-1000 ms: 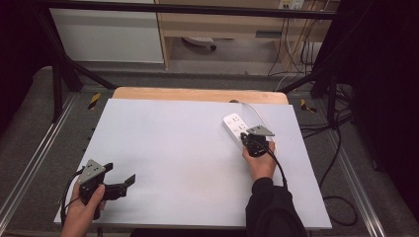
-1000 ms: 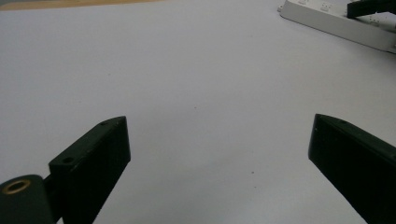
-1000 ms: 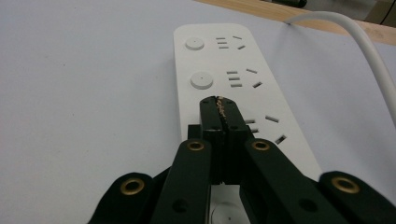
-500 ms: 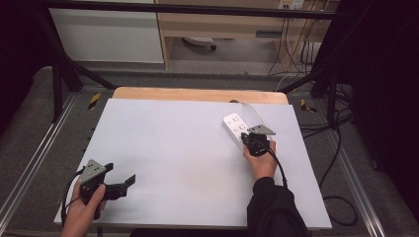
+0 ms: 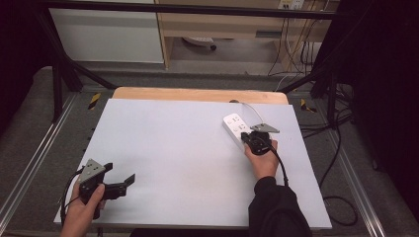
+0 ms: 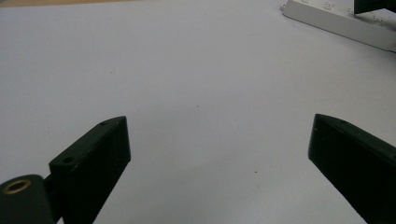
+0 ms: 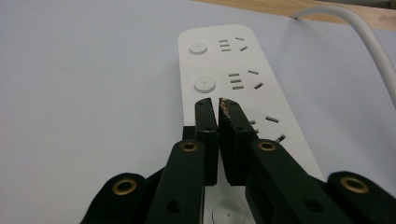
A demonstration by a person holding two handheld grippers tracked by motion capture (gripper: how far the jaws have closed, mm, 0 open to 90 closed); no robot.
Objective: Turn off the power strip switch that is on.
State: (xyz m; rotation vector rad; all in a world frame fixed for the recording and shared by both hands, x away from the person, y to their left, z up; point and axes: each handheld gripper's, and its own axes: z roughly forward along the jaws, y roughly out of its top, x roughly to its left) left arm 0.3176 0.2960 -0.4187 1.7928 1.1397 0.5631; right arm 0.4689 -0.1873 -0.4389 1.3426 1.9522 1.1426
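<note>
A white power strip (image 5: 236,126) (image 7: 233,79) lies on the grey-white table top at the right, with round buttons beside its sockets; its white cable (image 7: 359,32) runs off toward the far edge. My right gripper (image 5: 250,140) (image 7: 218,103) is shut, jaws pressed together with nothing between them, their tips resting over the strip next to the second round button (image 7: 204,84). My left gripper (image 5: 126,181) (image 6: 219,135) stands open, low over the bare table near the front left corner. The strip's end (image 6: 336,21) shows far off in the left gripper view.
The grey-white mat (image 5: 173,148) covers a wooden table whose far edge (image 5: 197,94) shows. Black frame bars (image 5: 64,69) stand around it, with cables (image 5: 336,148) trailing on the floor at the right.
The right gripper has eased slightly toward the person along the strip. The left hand stays put.
</note>
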